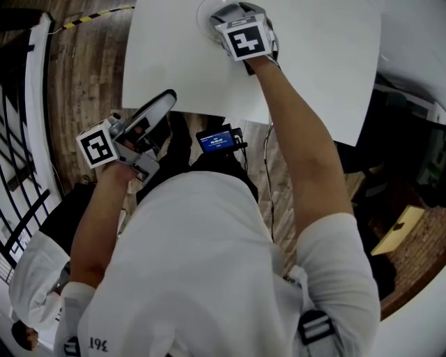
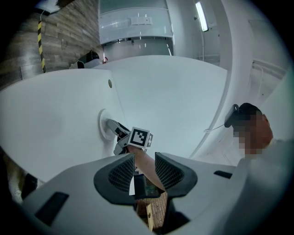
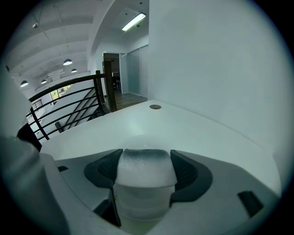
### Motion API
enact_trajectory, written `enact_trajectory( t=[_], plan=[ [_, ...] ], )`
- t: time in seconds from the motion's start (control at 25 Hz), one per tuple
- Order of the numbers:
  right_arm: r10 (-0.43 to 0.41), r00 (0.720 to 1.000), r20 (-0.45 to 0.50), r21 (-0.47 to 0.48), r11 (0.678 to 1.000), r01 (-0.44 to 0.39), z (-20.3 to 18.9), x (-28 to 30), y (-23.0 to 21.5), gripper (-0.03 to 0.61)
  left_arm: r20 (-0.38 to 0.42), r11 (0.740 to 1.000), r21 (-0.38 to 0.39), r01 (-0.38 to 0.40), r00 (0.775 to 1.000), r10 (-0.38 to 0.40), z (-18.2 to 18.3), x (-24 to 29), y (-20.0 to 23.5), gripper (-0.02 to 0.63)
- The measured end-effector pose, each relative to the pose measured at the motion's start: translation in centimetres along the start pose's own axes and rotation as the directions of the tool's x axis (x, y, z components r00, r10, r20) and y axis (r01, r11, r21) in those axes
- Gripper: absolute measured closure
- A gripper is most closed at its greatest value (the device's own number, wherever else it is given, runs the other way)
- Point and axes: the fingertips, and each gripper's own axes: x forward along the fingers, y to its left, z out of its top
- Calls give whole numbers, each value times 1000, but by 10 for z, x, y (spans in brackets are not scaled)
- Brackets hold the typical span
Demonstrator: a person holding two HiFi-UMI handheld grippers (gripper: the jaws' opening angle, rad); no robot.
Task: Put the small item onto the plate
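Note:
A white plate (image 1: pixel 204 15) lies near the far edge of the white table (image 1: pixel 320 63); in the left gripper view the plate (image 2: pixel 103 123) is a pale disc. My right gripper (image 1: pixel 228 12) hovers over it, shut on the small item (image 3: pixel 146 183), a white cap-shaped piece that fills the space between the jaws. Whether the item touches the plate is hidden. My left gripper (image 1: pixel 162 106) is held off the table's near edge, jaws close together with nothing in them (image 2: pixel 144 170).
A small round hole (image 3: pixel 155 107) sits in the tabletop beyond the plate. A device with a blue screen (image 1: pixel 217 141) hangs at the person's waist. A dark railing (image 1: pixel 21 181) runs along the left, over a wooden floor (image 1: pixel 83 63).

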Motion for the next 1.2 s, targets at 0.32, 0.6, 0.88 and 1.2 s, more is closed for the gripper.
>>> enact_trajectory(
  t=[0.32,0.6,0.88,1.2],
  plan=[
    [-29,999,-14,-34,999,29,-6,7,-4,264,-3,1000,-6,-8,1000,8,0,0,2,492],
    [-44,999,14,-18,999,44,-10,5,-6,264,-8,1000,-15,-14,1000,14,-2,-1,2,492],
    [-39,999,19,29,999,38,-9,6,-9,264,-16,1000,-24,-18,1000,17,-3,-1,2,492],
    [-45,999,14,36,998,44,-12,9,-12,264,-16,1000,-24,-17,1000,16,-4,-2,4,492]
  ],
)
